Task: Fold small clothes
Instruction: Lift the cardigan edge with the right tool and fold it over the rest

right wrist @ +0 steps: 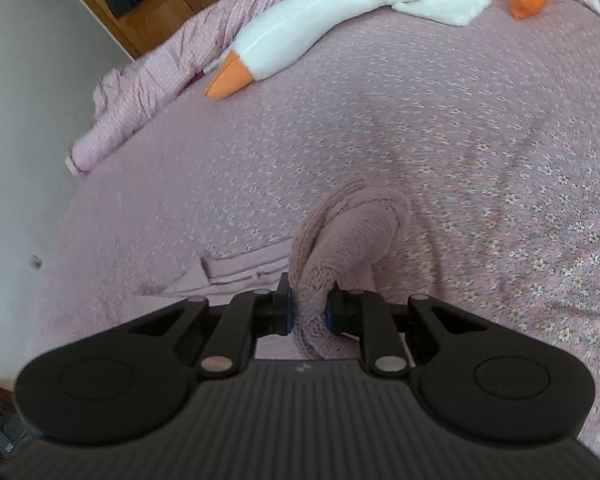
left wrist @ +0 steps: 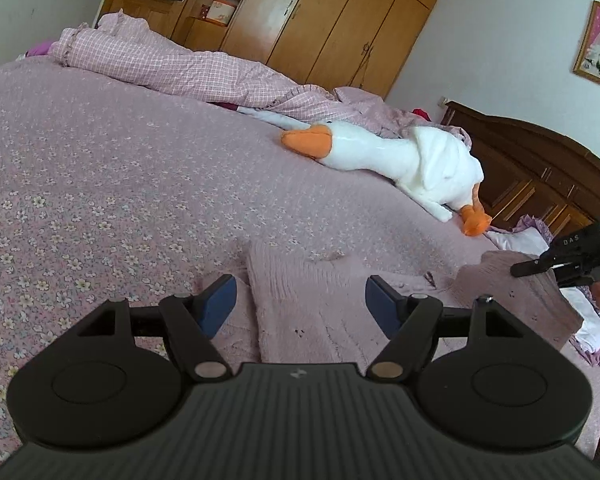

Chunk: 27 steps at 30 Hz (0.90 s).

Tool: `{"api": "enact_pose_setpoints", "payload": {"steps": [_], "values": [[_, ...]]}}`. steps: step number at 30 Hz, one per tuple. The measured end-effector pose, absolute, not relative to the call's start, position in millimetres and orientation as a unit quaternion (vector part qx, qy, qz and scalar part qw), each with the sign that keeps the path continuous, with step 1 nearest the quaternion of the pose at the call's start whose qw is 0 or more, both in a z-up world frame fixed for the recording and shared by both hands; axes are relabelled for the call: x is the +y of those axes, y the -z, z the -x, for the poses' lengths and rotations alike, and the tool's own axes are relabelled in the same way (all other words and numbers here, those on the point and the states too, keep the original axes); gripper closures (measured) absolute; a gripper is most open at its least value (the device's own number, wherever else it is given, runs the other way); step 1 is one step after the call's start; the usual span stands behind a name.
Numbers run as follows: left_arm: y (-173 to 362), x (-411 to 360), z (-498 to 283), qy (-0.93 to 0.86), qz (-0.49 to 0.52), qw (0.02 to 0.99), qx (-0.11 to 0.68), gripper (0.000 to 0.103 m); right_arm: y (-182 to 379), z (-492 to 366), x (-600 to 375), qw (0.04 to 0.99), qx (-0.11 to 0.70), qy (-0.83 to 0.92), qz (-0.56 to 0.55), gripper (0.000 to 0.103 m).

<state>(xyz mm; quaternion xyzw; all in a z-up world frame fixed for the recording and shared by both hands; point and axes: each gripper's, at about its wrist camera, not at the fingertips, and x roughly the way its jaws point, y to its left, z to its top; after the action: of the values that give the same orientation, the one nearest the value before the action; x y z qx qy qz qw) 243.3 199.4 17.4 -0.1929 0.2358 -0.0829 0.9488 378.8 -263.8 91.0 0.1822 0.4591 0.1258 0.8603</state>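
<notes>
A small pink knitted sweater (left wrist: pixel 316 300) lies spread on the flowered pink bedspread (left wrist: pixel 100 168). My left gripper (left wrist: pixel 300 300) hovers just over its near part, open wide, blue pads on either side and nothing pinched. At the right edge of the left wrist view, the right gripper (left wrist: pixel 540 266) lifts a corner of the sweater. In the right wrist view that gripper (right wrist: pixel 308 312) is shut on a bunched fold of the pink knit (right wrist: pixel 352 236), which hangs forward from the jaws over the bedspread (right wrist: pixel 380 120).
A long white plush goose (left wrist: pixel 380 152) with orange beak and feet lies across the far bed. A rumpled pink checked quilt (left wrist: pixel 172 60) runs along the back. A dark wooden headboard (left wrist: pixel 540 168) and a white pillow (left wrist: pixel 520 240) stand right; wardrobes (left wrist: pixel 320 12) behind.
</notes>
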Motion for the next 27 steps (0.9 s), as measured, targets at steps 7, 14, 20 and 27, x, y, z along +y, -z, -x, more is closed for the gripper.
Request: {"api": "enact_pose_setpoints", "payload": {"steps": [7, 14, 20, 27], "values": [[-6.3, 219.0, -246.1, 0.061, 0.221, 0.937, 0.263, 0.026, -101.6, -376.0, -178.5, 0.867, 0.454, -0.165, -0.118, 0.086], [1.8, 245.0, -245.2, 0.046, 0.266, 0.918, 0.291, 0.026, -78.0, -362.0, -82.6, 0.856, 0.457, -0.227, -0.081, 0.086], [0.7, 248.4, -244.1, 0.05, 0.263, 0.919, 0.289, 0.026, -59.0, -353.5, -51.2, 0.847, 0.466, -0.234, -0.101, 0.086], [-0.4, 242.0, -249.1, 0.043, 0.25, 0.923, 0.288, 0.026, -63.9, -348.7, -39.7, 0.86, 0.446, -0.213, -0.13, 0.086]]}}
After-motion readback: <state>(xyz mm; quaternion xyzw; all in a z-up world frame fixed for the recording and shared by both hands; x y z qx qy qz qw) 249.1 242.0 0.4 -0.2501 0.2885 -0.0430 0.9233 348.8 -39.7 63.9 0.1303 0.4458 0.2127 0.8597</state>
